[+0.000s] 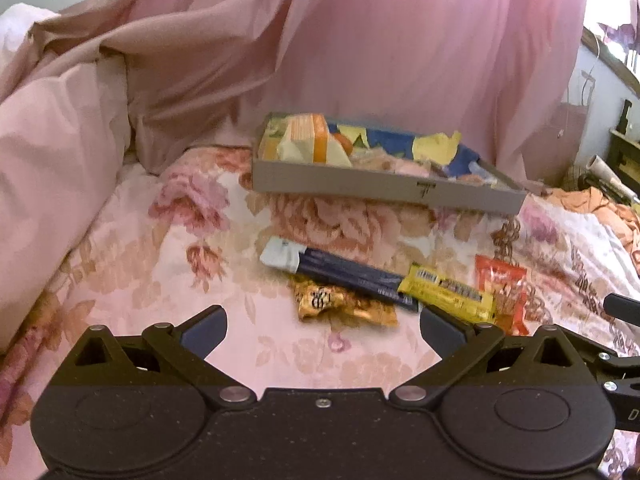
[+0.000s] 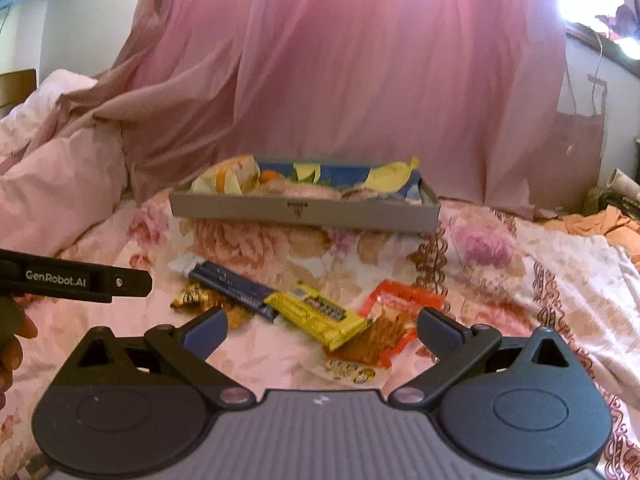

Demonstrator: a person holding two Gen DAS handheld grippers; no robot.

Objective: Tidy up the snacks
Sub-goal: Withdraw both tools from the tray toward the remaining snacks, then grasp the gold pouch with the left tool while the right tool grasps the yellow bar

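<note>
On the bed: a floral bedspread [image 1: 132,264] carried everything, with a pink curtain [image 2: 360,80] hanging behind.
Box: a shallow grey cardboard box [image 2: 304,212] sat at the far side of the bedspread, already heaped with snack packets.
Loose snacks: four lay in a cluster in front of the box and apart from it — a dark blue stick pack [image 1: 344,276], a gold wrapper [image 1: 340,302] partly under it, a yellow bar [image 2: 320,314] overlapping the blue pack's end, and a red-orange packet [image 2: 394,320] touching the yellow bar.
Left gripper [image 1: 323,326]: jaws spread wide, holding nothing, poised just short of the gold wrapper.
Right gripper [image 2: 322,330]: jaws likewise apart and bare, with the yellow bar and red-orange packet lying between and ahead of its fingers.
Step in hand: judged an approach to pick up a loose snack; nothing had been gripped.
Next move: probably lowering one gripper onto a single packet, the yellow bar being best placed for the right, pinching it without dragging its overlapping neighbours, then carrying it to the box.
</note>
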